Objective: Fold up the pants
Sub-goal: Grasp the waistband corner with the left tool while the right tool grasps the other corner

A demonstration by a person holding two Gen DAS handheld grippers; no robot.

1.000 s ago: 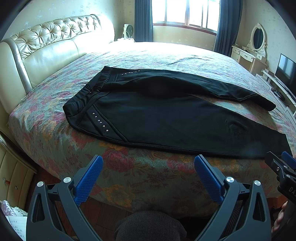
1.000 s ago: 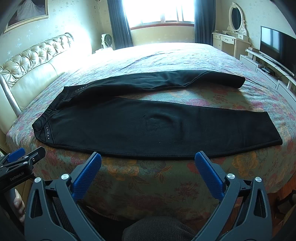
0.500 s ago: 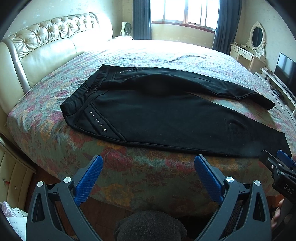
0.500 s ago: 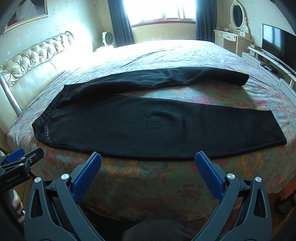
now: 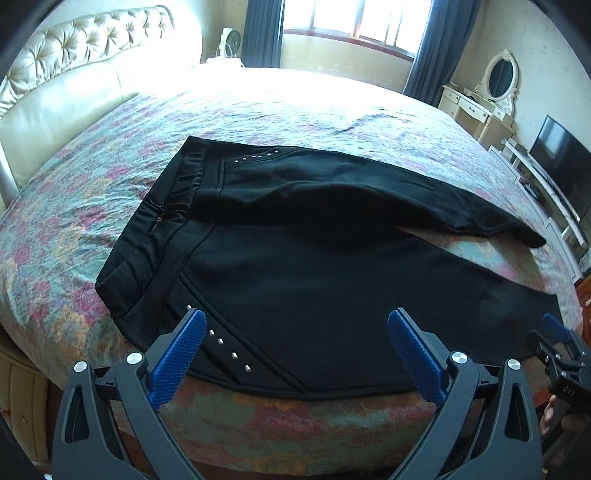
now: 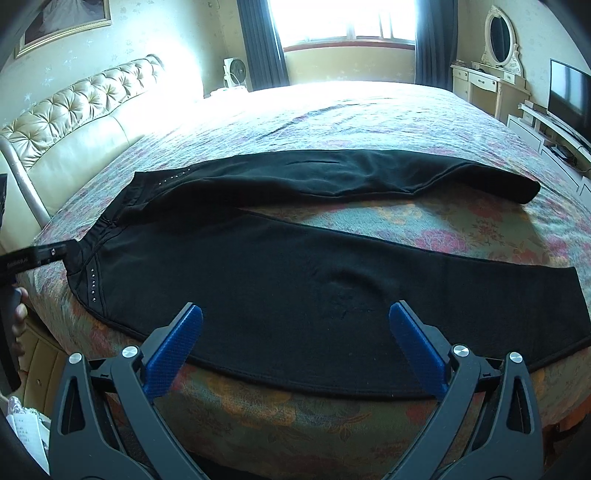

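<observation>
Black pants (image 5: 314, 258) lie flat on the floral bedspread (image 5: 92, 192), waistband to the left, two legs spread to the right in a narrow V. Silver studs mark both hips. My left gripper (image 5: 295, 321) is open and empty, hovering over the near hip and thigh by the bed's front edge. My right gripper (image 6: 295, 317) is open and empty over the near leg (image 6: 332, 295) around the knee. The far leg (image 6: 351, 177) lies behind it. The right gripper also shows at the left wrist view's right edge (image 5: 557, 343).
A cream tufted headboard (image 6: 74, 122) runs along the left. A vanity with an oval mirror (image 6: 498, 37) and a TV (image 6: 569, 96) stand at the right. A window with dark curtains (image 6: 343, 22) and a small fan (image 6: 234, 70) are at the back. A bedside cabinet (image 5: 22, 398) is low left.
Both grippers have moved forward and up over the bed's front edge, so they now hang above the near leg of the pants. The pants have not moved.
</observation>
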